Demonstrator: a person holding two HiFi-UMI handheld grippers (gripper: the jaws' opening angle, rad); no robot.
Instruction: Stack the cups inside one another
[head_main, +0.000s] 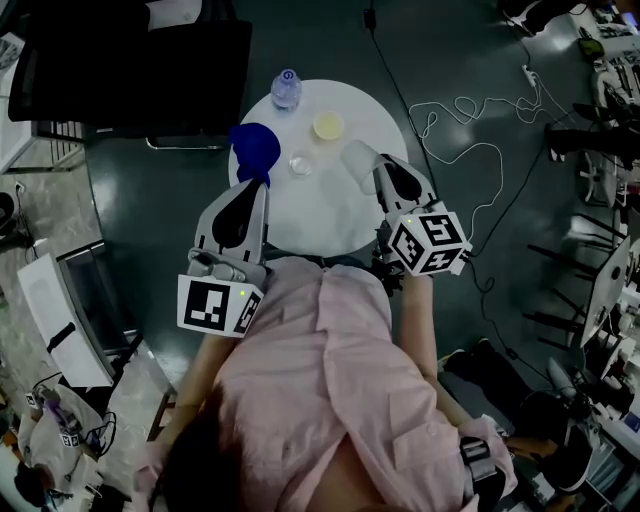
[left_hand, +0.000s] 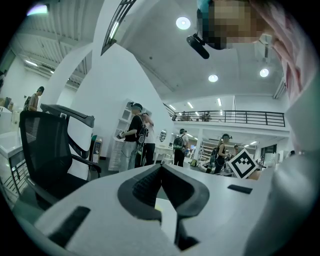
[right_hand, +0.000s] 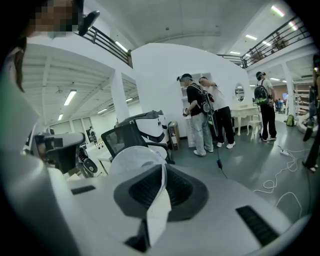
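- The white cup (right_hand: 136, 161) is over the right part of the round table (head_main: 300, 225), its wall pinched between the right gripper's (right_hand: 162, 171) jaws.
- The blue cup (head_main: 255, 150) lies at the left gripper's (left_hand: 161, 168) tips. Those jaws are together, and I can't tell if they grip it.
- A clear cup (head_main: 300, 164) and a yellowish cup (head_main: 328, 125) stand between them.

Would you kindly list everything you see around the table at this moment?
table: 1, white, round, centre
bottle: 1, clear, table's far edge
blue cup: 1, blue, table's left edge
white cup: 1, white, table's right edge, held by its wall
pale yellow cup: 1, pale yellow, far side of tabletop
clear cup: 1, transparent, mid-table
office chair: 1, black, beyond the table
cable: 1, white, floor at right
left hand-held gripper: 1, grey, jaws together, by blue cup
right hand-held gripper: 1, grey, shut on white cup
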